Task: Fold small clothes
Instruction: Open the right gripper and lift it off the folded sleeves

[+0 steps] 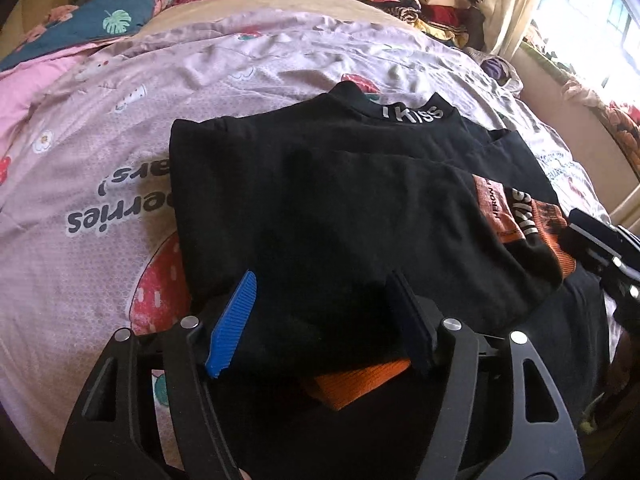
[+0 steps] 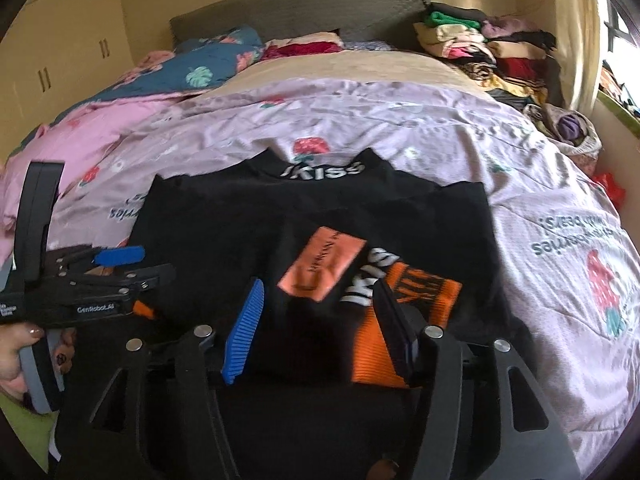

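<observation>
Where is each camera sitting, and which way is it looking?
Left wrist: rides on the left gripper, looking down along its open fingers at the black shirt on the pink bedsheet; the right gripper peeks in at the right edge.
Right wrist: rides on the right gripper, facing the headboard; the left gripper and a hand show.
Both share the shirt, the bedsheet and the clothes pile.

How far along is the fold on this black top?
Done: both sleeves of the black top lie folded across its body, orange cuffs toward the near hem. In hand: nothing; the left gripper and right gripper hover open over the near edge. Left: folding the hem up toward the collar.
</observation>
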The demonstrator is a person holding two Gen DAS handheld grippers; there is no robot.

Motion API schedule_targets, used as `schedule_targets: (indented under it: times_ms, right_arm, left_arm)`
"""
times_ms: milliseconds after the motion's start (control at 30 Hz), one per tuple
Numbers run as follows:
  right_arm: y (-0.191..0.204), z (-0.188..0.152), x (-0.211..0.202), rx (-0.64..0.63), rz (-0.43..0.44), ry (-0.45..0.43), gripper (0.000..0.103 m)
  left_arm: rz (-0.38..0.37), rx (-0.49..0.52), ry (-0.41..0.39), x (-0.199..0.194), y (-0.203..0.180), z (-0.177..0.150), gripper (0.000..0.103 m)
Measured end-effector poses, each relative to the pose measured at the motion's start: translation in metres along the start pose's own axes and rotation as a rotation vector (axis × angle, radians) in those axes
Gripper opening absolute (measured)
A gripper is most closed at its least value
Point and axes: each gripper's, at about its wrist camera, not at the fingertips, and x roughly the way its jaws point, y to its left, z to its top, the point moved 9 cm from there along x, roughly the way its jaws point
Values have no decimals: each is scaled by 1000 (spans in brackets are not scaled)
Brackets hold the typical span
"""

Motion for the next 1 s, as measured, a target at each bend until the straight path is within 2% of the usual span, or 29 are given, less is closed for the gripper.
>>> schedule_targets:
  times_ms: [167,333,633,700,767,833,1000]
  right_arm:
    - [4,-15,20,-20,-12,73,59]
    - [-9,-31,35,-20,-80,136,70]
    - [-15,-32,23,34,-29,95,74]
    - [-17,-32,19,46,-25,85,77]
    - [-19,-32,15,54,-26,79,79]
    - [-21,-30,11,65,-28,71,88]
    - [-27,-25,0,86,-43,39,94]
  left_arm:
    - [-5,-3,0,0,0,0,63]
    - [-15,-10,4,-1,-1,1,63]
    - [-28,-17,3,-8,-2,3,66]
    - [-41,-23,0,-10,-3,4,72]
    - [-41,-23,-3,-12,-5,5,72]
    - [-45,-23,-7,-15,-6,6,75]
    - [-63,-29,-17,-22,-9,10,91]
